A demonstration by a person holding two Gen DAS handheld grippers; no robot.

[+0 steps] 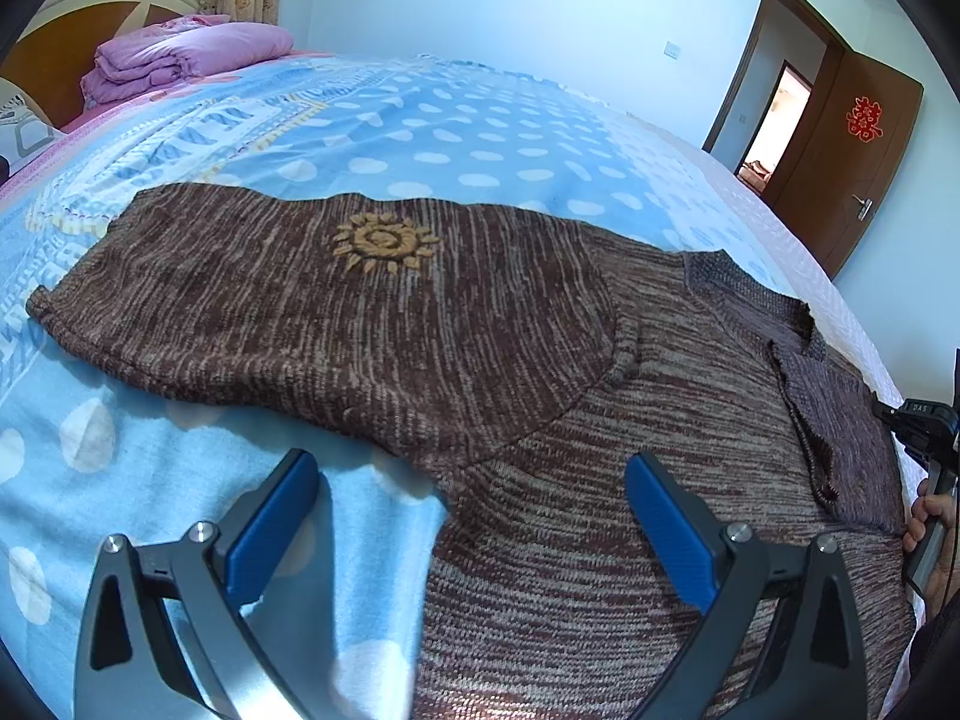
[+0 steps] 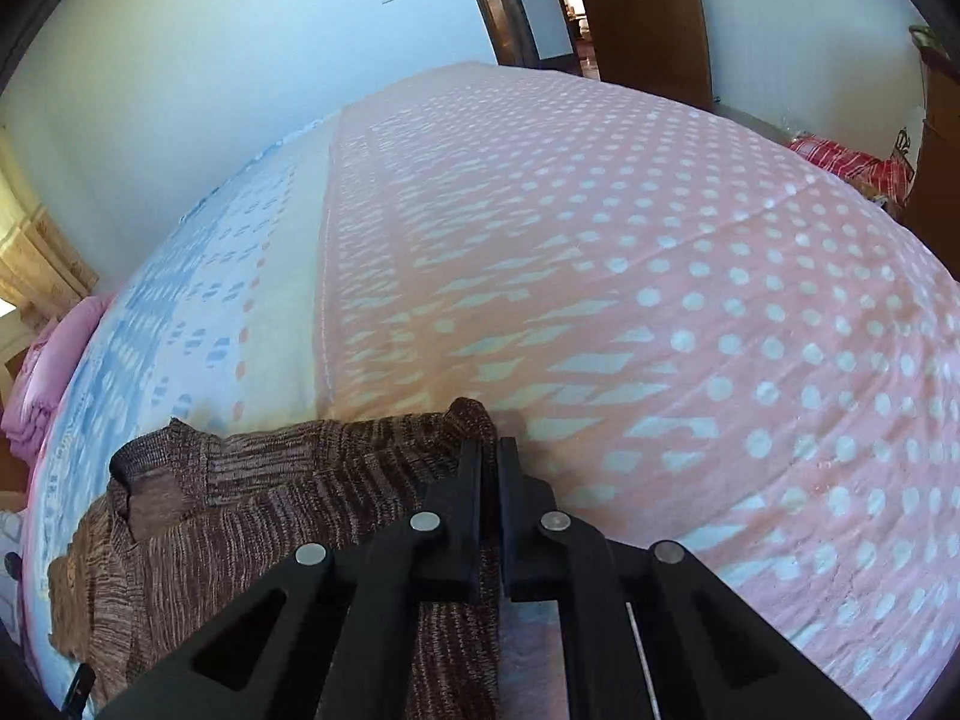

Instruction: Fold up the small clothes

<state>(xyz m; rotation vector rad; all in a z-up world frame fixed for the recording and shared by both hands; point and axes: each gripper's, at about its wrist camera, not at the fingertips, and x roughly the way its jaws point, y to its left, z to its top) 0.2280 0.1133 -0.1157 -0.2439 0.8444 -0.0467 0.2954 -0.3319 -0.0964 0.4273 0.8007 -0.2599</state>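
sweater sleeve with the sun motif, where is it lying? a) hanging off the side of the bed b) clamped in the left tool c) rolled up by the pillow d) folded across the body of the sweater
d: in the left wrist view the sleeve with the sun motif lies flat, folded over the sweater body, while the left tool stands open, holding nothing.

1. A brown knit sweater (image 1: 540, 396) lies flat across the near side of the bed (image 1: 456, 138), one sleeve folded over its body.
2. Beyond it the blue dotted cover lies open to the far edge.
3. Folded pink bedding (image 1: 180, 60) fills the headboard corner.
4. Right of the sweater, the pink dotted cover (image 2: 690, 300) lies open.
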